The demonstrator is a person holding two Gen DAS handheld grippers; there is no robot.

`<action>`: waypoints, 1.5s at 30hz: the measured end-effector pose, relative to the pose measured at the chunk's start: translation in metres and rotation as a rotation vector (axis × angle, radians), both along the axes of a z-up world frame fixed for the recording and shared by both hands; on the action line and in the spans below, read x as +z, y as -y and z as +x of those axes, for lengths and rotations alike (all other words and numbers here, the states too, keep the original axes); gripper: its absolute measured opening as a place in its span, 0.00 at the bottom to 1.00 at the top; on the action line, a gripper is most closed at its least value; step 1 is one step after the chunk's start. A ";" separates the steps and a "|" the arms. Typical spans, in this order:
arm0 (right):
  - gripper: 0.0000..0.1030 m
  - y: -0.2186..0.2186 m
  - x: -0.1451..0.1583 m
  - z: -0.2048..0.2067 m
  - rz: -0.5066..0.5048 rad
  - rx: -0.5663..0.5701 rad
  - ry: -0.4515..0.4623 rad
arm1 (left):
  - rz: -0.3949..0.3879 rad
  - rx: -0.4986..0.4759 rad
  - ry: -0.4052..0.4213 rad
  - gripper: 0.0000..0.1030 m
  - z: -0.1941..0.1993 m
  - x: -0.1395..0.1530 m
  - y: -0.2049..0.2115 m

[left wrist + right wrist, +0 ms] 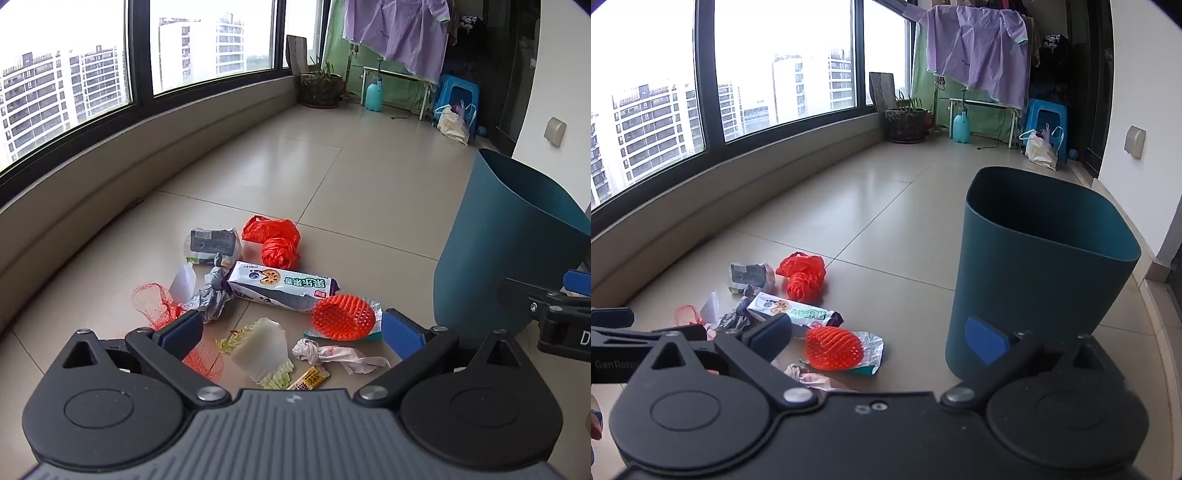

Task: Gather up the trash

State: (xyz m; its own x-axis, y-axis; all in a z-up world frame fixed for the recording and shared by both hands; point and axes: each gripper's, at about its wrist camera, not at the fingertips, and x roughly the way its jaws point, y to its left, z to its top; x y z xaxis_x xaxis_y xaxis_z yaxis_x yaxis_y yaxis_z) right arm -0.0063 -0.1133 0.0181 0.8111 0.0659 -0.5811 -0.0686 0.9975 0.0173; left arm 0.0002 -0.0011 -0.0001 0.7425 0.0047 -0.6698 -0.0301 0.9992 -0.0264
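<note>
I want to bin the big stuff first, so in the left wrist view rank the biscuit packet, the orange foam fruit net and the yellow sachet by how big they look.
Largest to smallest:
1. biscuit packet
2. orange foam fruit net
3. yellow sachet, partly hidden behind the gripper body, so its full size is unsure

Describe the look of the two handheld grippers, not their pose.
Both are matte black plastic. The left gripper has a grey ribbed body, round pivot discs, silver screws and blue finger pads. The right gripper has a black body and the same blue pads. White lettering marks their sides. No cables or sleeves show.
</note>
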 end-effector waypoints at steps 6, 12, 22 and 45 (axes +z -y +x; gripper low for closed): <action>0.98 -0.005 0.002 -0.001 0.006 -0.004 -0.004 | -0.022 0.004 0.000 1.00 0.000 0.003 -0.006; 0.98 -0.014 0.006 -0.003 0.009 -0.005 -0.003 | -0.011 0.008 0.010 1.00 -0.003 0.003 -0.001; 0.98 0.002 -0.004 0.000 0.013 -0.001 -0.003 | -0.014 0.009 0.008 1.00 -0.001 0.002 0.000; 0.98 0.003 -0.003 0.002 0.018 -0.009 -0.007 | -0.033 0.022 0.004 1.00 0.001 -0.002 -0.003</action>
State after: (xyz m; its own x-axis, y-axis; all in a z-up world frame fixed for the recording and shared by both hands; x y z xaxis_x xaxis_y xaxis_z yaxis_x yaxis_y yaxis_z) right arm -0.0042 -0.1167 0.0150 0.8079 0.0691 -0.5852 -0.0595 0.9976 0.0357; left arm 0.0009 0.0015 -0.0017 0.7450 -0.0007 -0.6670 -0.0520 0.9969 -0.0592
